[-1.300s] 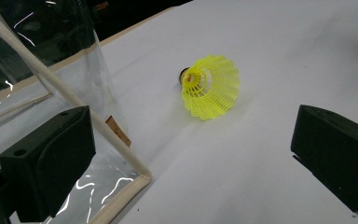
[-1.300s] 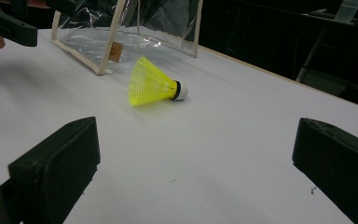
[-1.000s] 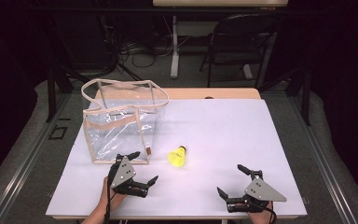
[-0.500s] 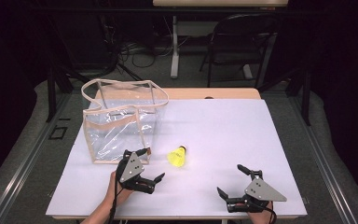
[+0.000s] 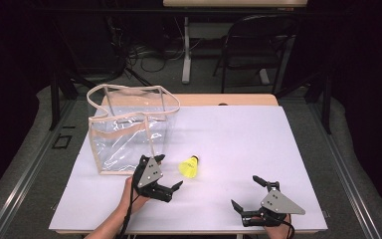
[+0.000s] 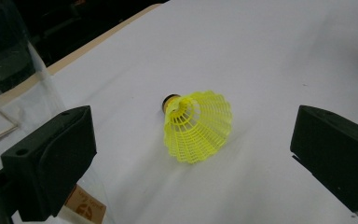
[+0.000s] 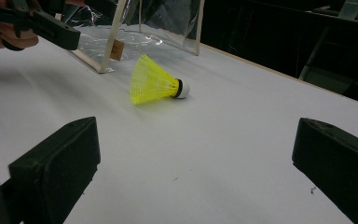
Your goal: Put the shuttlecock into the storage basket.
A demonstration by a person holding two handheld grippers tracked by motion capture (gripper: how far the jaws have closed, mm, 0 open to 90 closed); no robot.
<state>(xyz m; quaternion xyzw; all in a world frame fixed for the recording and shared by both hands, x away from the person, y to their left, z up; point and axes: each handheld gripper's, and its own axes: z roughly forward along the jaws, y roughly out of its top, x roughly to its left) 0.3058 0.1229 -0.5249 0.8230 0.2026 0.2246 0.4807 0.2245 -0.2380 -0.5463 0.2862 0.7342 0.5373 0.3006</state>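
Left gripper (image 5: 168,175) is lining up wide-open jaws on the yellow shuttlecock (image 5: 189,167) lying near the clear bag (image 5: 129,130), while right gripper (image 5: 248,194) is idling open, empty.

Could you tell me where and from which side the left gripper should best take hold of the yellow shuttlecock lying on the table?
Probably across the mesh skirt of the shuttlecock, near its narrow end. It lies on its side on the white table, wide skirt toward the left gripper, cork pointing away. The open jaws already stand either side of it, so coming straight forward and low, then closing gently on the cone, looks best; the skirt seems flexible.
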